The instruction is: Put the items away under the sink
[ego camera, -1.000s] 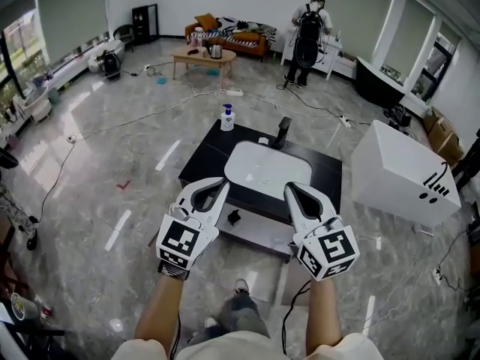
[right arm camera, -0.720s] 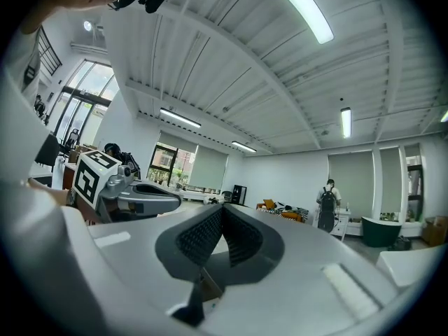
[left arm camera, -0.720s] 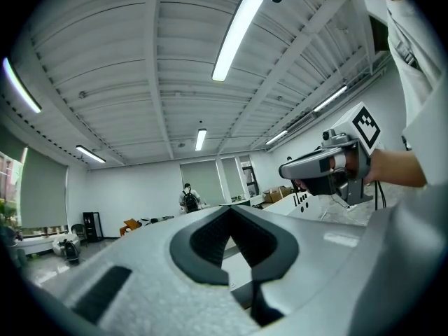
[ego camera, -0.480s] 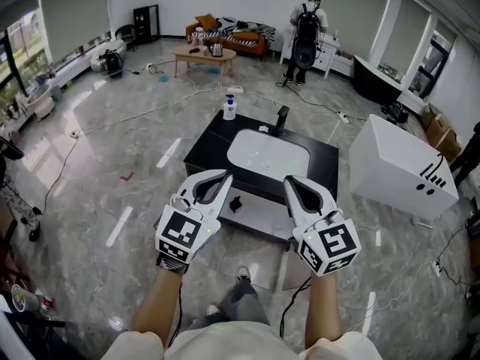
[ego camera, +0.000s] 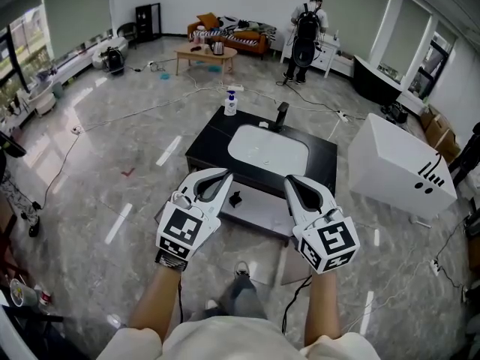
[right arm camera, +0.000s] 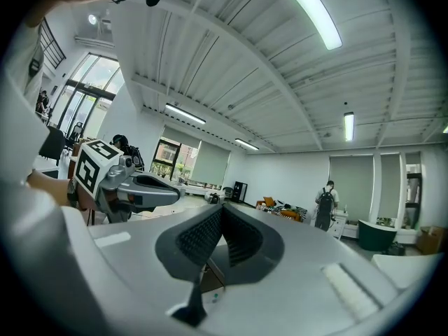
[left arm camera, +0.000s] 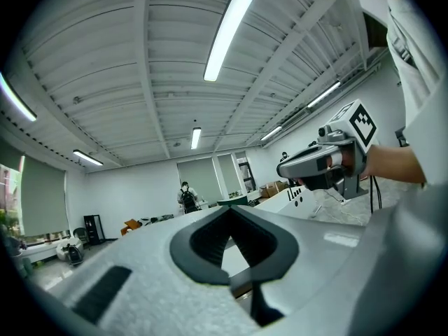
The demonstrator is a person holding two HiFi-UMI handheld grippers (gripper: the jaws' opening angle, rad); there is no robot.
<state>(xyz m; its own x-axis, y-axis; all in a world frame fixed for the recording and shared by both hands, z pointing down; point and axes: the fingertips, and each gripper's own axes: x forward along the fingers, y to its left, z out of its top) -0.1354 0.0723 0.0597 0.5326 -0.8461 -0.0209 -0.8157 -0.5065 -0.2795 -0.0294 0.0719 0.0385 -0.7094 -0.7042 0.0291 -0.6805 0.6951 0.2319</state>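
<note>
Head view: two grippers are held side by side in the lower middle of the frame. The left gripper (ego camera: 222,176) and the right gripper (ego camera: 289,181) are both clenched with nothing in them. Above them, at the centre, stands one black sink cabinet (ego camera: 208,142) with one white basin (ego camera: 268,150) and one black faucet (ego camera: 281,115). One white bottle (ego camera: 230,103) stands upright on the cabinet's upper left corner, well apart from the left gripper and above it in the frame. One small black item (ego camera: 235,199) lies on the cabinet's low shelf. In the picture it sits just right of the left gripper's tip, between the two grippers. One large white box (ego camera: 401,167) stands on the floor at the right. One person (ego camera: 306,30) stands at the top of the frame.

Left gripper view: the jaws meet at the tips at lower centre (left arm camera: 229,209), with nothing between them. The right gripper (left arm camera: 308,168) shows at middle right, held by a hand. The person (left arm camera: 187,197) stands small, left of centre. The bottle does not show here.

Right gripper view: the jaws are pressed together at lower centre (right arm camera: 222,207), with nothing between them. The left gripper (right arm camera: 157,185) shows at middle left. The person (right arm camera: 325,204) stands at middle right. No bottle shows here either.
</note>
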